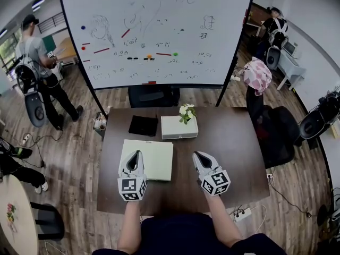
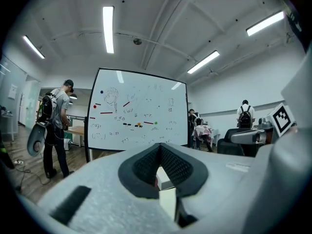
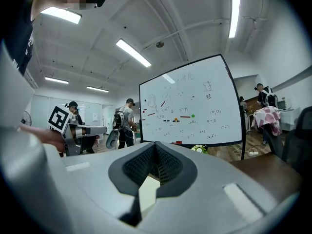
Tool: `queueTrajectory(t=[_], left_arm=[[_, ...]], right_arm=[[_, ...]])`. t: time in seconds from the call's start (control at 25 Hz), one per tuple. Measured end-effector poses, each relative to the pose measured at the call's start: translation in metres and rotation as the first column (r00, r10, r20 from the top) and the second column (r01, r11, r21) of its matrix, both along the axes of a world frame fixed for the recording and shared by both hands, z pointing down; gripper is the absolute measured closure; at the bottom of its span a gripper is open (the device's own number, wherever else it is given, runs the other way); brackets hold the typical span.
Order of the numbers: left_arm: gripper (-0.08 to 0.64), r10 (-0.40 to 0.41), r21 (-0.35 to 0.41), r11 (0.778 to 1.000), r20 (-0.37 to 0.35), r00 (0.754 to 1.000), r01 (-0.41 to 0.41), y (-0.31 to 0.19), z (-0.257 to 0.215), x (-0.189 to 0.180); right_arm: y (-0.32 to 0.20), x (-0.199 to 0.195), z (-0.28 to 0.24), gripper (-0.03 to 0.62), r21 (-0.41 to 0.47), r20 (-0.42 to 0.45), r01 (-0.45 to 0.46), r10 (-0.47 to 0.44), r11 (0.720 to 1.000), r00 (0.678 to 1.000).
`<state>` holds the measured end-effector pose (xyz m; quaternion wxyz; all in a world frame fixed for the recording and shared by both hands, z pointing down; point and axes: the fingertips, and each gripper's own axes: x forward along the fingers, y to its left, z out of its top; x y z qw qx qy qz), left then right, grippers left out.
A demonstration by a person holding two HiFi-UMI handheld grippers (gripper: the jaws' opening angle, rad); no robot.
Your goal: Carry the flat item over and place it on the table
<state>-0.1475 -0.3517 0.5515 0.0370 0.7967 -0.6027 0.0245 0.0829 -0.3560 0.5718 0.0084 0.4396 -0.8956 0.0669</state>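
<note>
A pale green flat item (image 1: 158,159) lies on the dark brown table (image 1: 234,153), left of its middle. My left gripper (image 1: 136,154) rests over that item's near left part, its jaws shut with nothing between them. In the left gripper view the pads meet at the tip of the left gripper (image 2: 158,149), and a strip of the pale item (image 2: 168,201) shows below them. My right gripper (image 1: 199,156) sits on bare table to the right of the item, jaws shut and empty; the right gripper (image 3: 155,146) shows the same closed pads in its own view.
A black flat pad (image 1: 143,125) and a white box (image 1: 175,127) with small flowers (image 1: 186,112) lie at the table's far side. Beyond stands a whiteboard (image 1: 156,33). A black office chair (image 1: 276,129) is at the right, a person (image 1: 40,73) at the left, a power strip (image 1: 241,214) on the floor.
</note>
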Motion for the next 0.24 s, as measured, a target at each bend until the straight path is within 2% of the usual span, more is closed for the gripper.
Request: queueTrajectory(t=[0.24], left_arm=[[0.563, 0.004, -0.002, 1.0, 0.0, 1.0, -0.004, -0.0021, 0.0008, 0.0016]], right_arm=[[-0.0034, 0.005, 0.0004, 0.583, -0.009, 0.001, -0.012, 0.012, 1.0, 1.0]])
